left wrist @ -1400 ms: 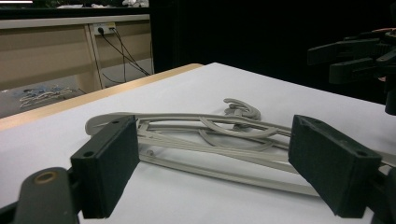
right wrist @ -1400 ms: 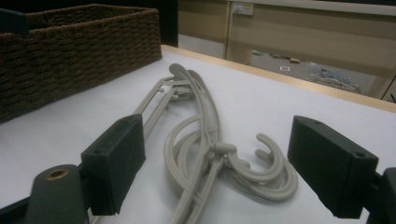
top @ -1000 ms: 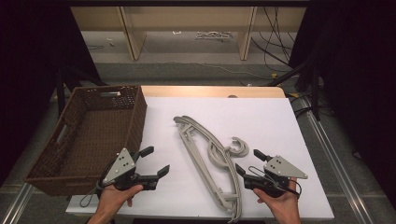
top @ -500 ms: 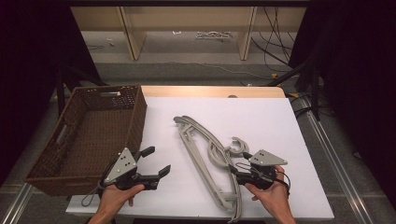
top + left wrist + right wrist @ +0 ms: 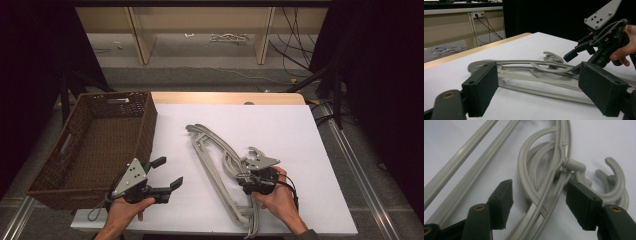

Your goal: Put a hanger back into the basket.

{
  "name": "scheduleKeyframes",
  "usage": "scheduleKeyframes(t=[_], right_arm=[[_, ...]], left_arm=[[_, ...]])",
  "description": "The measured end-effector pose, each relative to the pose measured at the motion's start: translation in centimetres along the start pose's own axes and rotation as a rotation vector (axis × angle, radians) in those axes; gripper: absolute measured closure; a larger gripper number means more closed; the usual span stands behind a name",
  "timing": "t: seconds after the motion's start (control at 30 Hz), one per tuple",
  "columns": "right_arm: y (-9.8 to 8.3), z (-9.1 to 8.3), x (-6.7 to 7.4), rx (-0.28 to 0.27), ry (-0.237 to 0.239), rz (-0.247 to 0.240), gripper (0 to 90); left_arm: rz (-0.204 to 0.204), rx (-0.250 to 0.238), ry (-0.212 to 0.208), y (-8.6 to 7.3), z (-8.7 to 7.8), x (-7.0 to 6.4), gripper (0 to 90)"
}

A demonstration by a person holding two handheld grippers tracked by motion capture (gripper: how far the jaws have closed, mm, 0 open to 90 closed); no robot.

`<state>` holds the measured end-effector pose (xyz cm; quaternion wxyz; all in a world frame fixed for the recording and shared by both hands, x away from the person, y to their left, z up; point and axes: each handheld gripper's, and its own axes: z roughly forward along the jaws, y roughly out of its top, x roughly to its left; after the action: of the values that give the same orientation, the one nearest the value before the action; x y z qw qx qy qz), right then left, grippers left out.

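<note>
A stack of grey plastic hangers (image 5: 210, 150) lies across the middle of the white table, hooks toward the right hand. My right gripper (image 5: 243, 176) hangs low over the stack beside the hooks. In the right gripper view the hangers' curved necks (image 5: 541, 177) lie between its jaws, which have just been closing; a gap remains on each side of the pads (image 5: 584, 205), so it is open. My left gripper (image 5: 169, 172) is held open near the front left edge with nothing between its jaws. From there the hangers (image 5: 531, 72) and the right gripper (image 5: 574, 62) lie ahead.
A dark brown wicker basket (image 5: 145, 130) stands at the table's left edge, just behind my left hand. The white tabletop (image 5: 280, 130) stretches behind and to the right of the hangers. Shelving and cables sit on the floor beyond the far edge.
My right gripper has moved left and down from the bare table onto the hangers' hook end, and its jaws have narrowed around them. The left gripper has stayed put.
</note>
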<state>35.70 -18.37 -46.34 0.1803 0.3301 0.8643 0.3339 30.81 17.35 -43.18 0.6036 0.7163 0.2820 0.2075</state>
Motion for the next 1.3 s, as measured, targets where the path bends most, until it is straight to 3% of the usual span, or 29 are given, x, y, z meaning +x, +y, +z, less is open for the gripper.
scheduleKeyframes(t=[0.27, 0.33, 0.37, 0.5, 0.53, 0.57, 0.63, 0.7, 0.73, 0.8, 0.9, 1.0, 1.07, 1.2, 1.3], right_arm=[[0.6, 0.4, -0.4, 0.024, 0.016, -0.012, 47.9], [0.6, 0.8, -0.4, 0.003, 0.007, -0.031, 48.7], [0.7, 0.6, -0.4, 0.030, 0.021, -0.019, 48.7], [0.8, 1.0, -0.6, 0.000, 0.020, 0.004, 49.8], [1.0, 0.9, -0.8, 0.016, 0.044, 0.044, 50.3], [0.9, 1.0, -0.9, -0.008, 0.039, 0.048, 50.6], [1.1, 0.8, -1.1, 0.008, 0.058, 0.067, 50.8], [1.2, 0.9, -1.0, -0.014, 0.053, 0.106, 50.9], [1.3, 0.8, -1.2, -0.005, 0.056, 0.090, 51.4], [1.5, 0.9, -1.4, -0.013, 0.069, 0.116, 51.9], [1.5, 0.8, -1.6, -0.017, 0.060, 0.114, 52.2], [1.5, 1.2, -1.9, -0.035, 0.048, 0.146, 54.2], [1.7, 1.4, -2.3, -0.025, 0.058, 0.118, 56.9], [1.8, 1.8, -2.4, 0.012, 0.041, 0.151, 59.4], [1.8, 2.3, -2.3, -0.007, 0.031, 0.137, 61.7]], left_arm=[[0.001, 0.008, 0.007, 0.1, 0.0, 0.0, 16.2], [0.002, 0.011, 0.007, 0.1, 0.0, 0.0, 16.2], [0.002, 0.013, 0.007, 0.0, 0.0, 0.0, 16.2], [0.003, 0.010, 0.007, 0.1, 0.0, 0.0, 16.2], [0.003, 0.012, 0.006, 0.1, 0.0, 0.0, 16.2], [0.003, 0.012, 0.006, 0.1, 0.0, 0.0, 16.2], [0.003, 0.010, 0.006, 0.1, 0.0, 0.0, 16.3], [0.004, 0.013, 0.006, 0.1, 0.0, 0.0, 16.3], [0.003, 0.012, 0.006, 0.1, 0.0, 0.0, 16.3], [0.004, 0.010, 0.006, 0.1, 0.0, 0.0, 16.3], [0.005, 0.011, 0.006, 0.1, 0.0, 0.0, 16.3], [0.002, 0.010, 0.006, 0.1, 0.0, 0.0, 16.3], [0.003, 0.010, 0.005, 0.1, 0.1, 0.0, 16.3], [0.004, 0.011, 0.005, 0.1, 0.1, 0.0, 16.3], [0.002, 0.010, 0.006, 0.1, 0.0, 0.0, 16.3]])
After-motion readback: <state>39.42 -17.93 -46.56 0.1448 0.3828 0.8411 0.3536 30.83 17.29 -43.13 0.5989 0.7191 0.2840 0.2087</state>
